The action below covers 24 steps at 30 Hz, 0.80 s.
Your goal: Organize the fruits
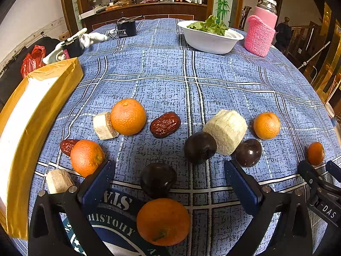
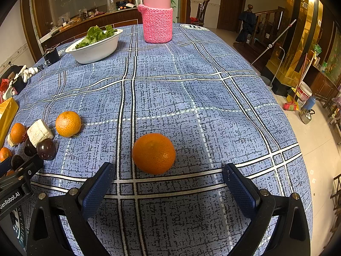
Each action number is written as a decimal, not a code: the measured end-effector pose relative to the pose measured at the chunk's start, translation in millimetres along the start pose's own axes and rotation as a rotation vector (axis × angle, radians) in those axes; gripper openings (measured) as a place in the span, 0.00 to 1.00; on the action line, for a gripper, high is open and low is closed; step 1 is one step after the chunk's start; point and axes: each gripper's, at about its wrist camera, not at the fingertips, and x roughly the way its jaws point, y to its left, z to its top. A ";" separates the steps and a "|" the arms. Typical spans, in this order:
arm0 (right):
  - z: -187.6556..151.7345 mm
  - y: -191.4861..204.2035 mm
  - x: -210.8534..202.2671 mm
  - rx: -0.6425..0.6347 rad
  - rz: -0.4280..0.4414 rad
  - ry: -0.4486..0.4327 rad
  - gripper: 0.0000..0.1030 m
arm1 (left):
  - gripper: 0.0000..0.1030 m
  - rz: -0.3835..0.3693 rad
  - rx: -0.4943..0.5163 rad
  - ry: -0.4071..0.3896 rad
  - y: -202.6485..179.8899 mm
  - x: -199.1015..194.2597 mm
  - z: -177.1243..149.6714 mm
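Left wrist view, far left of the frame: a long yellow-taped cardboard box with a white inside (image 1: 32,115), lying open at the table edge, probably the place meant for the sorted fruit; just right of it, lower left, a pale cut sugarcane stub (image 1: 58,181), a round orange mandarin (image 1: 86,157) and a wrinkled dark-red date (image 1: 67,146) touching one another; centre, between the widely parted blue-padded fingers (image 1: 98,183) of the left gripper (image 1: 170,183), a glossy dark purple plum (image 1: 158,180) and, nearer the lens, another mandarin with a green stalk (image 1: 163,221), neither one clamped; further right, a peeled whitish fibrous chunk (image 1: 226,131) wedged against two more plums; upper right, a white bowl of green lettuce (image 1: 210,39) and a pink knitted-sleeve jar (image 1: 261,35), set well back, likely out of the way.

Right wrist view: fruit cluster crowded at the left edge; lone bright orange mandarin (image 2: 153,153) at centre on the blue plaid tablecloth (image 2: 191,98), well apart from the rest, just ahead of the spread, empty right gripper (image 2: 168,181); seemingly lined up for a pick.
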 end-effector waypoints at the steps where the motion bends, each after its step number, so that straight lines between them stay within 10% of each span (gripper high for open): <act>1: 0.5 0.0 0.3 0.000 0.000 0.000 1.00 | 1.00 0.000 0.000 -0.001 0.0 0.0 0.0; 24: 0.1 0.4 0.2 0.000 -0.001 0.000 1.00 | 1.00 -0.028 0.043 0.051 -1.3 -0.1 1.8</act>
